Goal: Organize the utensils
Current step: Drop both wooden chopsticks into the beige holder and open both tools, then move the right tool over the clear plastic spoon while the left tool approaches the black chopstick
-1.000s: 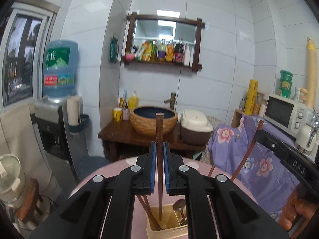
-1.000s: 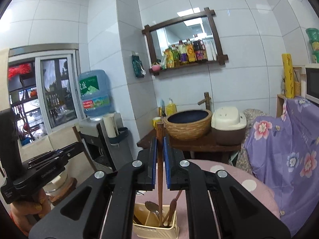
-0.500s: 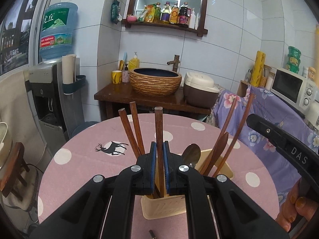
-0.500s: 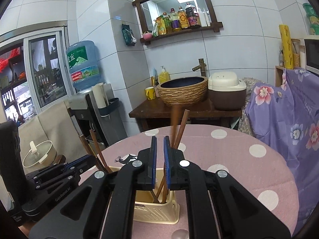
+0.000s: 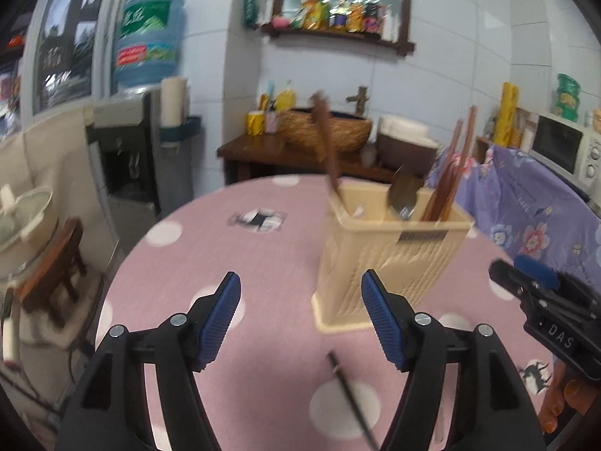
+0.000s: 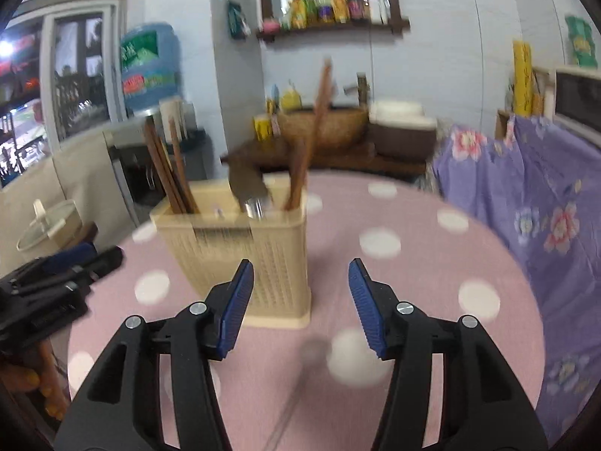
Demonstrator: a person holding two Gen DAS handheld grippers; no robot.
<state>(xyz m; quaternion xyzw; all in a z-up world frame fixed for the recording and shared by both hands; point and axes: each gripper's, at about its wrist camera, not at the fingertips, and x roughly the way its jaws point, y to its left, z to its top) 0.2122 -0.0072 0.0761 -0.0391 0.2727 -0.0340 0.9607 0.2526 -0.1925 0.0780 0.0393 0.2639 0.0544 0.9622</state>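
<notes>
Bright, even indoor light; motion blur throughout, fisheye bending and dark corners.

Landmark: woven basin (image 5: 326, 132) on dark wood stand. Yellow cup (image 5: 255, 123) is seen just left of it, rice cooker (image 5: 407, 143) just right. Mirror shelf w/ bottles (image 5: 340, 15) is hung above; water dispenser (image 5: 144, 86) and microwave (image 5: 563, 150) flank it.

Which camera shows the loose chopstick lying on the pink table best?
The left wrist view: the chopstick lies as a distinct dark stick in front of the utensil basket. The right wrist view shows only a faint blurred streak.
</notes>
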